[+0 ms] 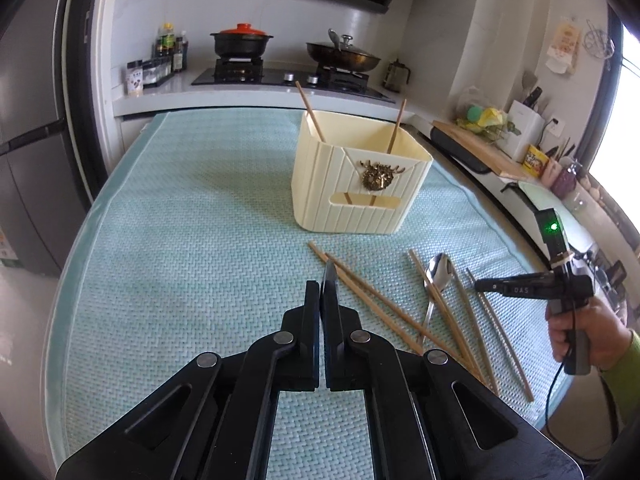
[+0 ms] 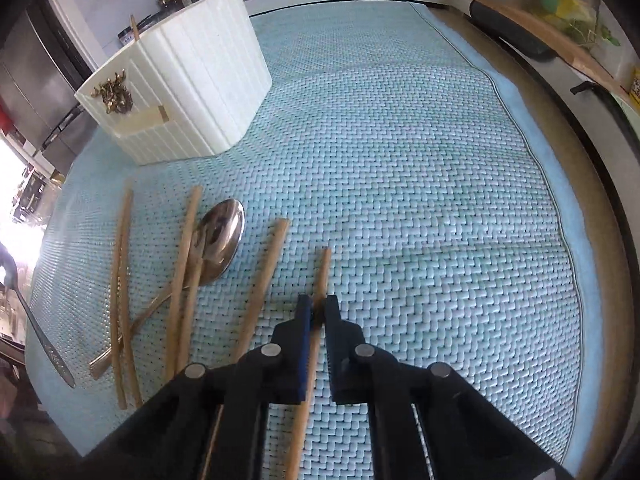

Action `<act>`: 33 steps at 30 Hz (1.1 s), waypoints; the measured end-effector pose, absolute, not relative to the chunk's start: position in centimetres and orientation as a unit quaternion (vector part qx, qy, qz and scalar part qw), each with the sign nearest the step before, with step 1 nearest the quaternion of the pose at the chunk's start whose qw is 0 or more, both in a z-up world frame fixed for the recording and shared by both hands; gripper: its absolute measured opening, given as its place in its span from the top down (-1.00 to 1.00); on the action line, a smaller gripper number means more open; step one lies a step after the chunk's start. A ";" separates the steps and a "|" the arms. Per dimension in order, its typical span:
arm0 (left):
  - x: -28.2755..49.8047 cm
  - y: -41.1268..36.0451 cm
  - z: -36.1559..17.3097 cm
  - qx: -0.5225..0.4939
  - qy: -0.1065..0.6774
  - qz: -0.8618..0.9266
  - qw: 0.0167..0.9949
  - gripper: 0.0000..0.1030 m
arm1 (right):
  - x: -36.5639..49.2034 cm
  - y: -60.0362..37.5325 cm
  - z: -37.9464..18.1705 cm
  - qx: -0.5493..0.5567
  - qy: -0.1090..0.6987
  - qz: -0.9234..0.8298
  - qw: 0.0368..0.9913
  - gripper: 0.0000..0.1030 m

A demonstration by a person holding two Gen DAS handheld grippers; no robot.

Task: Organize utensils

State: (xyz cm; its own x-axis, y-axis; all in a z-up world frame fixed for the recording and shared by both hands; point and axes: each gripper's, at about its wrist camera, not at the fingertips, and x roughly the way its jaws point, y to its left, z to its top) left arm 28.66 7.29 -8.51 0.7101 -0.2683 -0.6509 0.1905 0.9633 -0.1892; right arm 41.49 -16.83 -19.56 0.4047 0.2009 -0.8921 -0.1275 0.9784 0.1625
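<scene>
Right gripper (image 2: 316, 312): clenched on one chopstick (image 2: 323, 272), pads pinching the shaft a little behind its far end. A hand (image 1: 580, 332) holds the grip at the right edge of the left view.

Left gripper (image 1: 321, 288): jaws pressed together, raised over the mat (image 1: 180, 240). A thin dark sliver (image 1: 330, 274) pokes out between the tips; cannot tell what it is.

Surroundings:
- Cream ribbed box (image 1: 360, 200) stands on the mat beyond the pile, brass ornament on its front. Two sticks (image 1: 310, 114) already stand tilted inside, leaning apart.
- Loose chopsticks (image 2: 264, 288) lie scattered left of the held one, several crossing each other.
- Spoon (image 2: 220, 236) lies among them, bowl toward the box, handle running under or between the sticks.
- Second spoon (image 2: 40, 332) shows at the far left of the right view, bowl end up; what holds it is out of frame.
- Stove (image 1: 280, 76) with two pots on the counter behind; cutting board and jars to the right.

In the way: the nearest loose stick lies just beside the held one on the left, converging toward the jaws, apart at the far ends. The rest of the pile and the spoon sit between the held stick and the box.

Held chopstick: long axis runs along the gripper's own line, under the jaws, far end pointing away toward the far side of the mat, leaning slightly right. Whether it touches the mat cannot be told.
</scene>
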 end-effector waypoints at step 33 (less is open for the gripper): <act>26.9 5.2 -3.0 -0.029 0.313 -0.138 0.939 1.00 | 27.8 -18.2 -1.3 0.047 0.158 0.199 0.966 0.89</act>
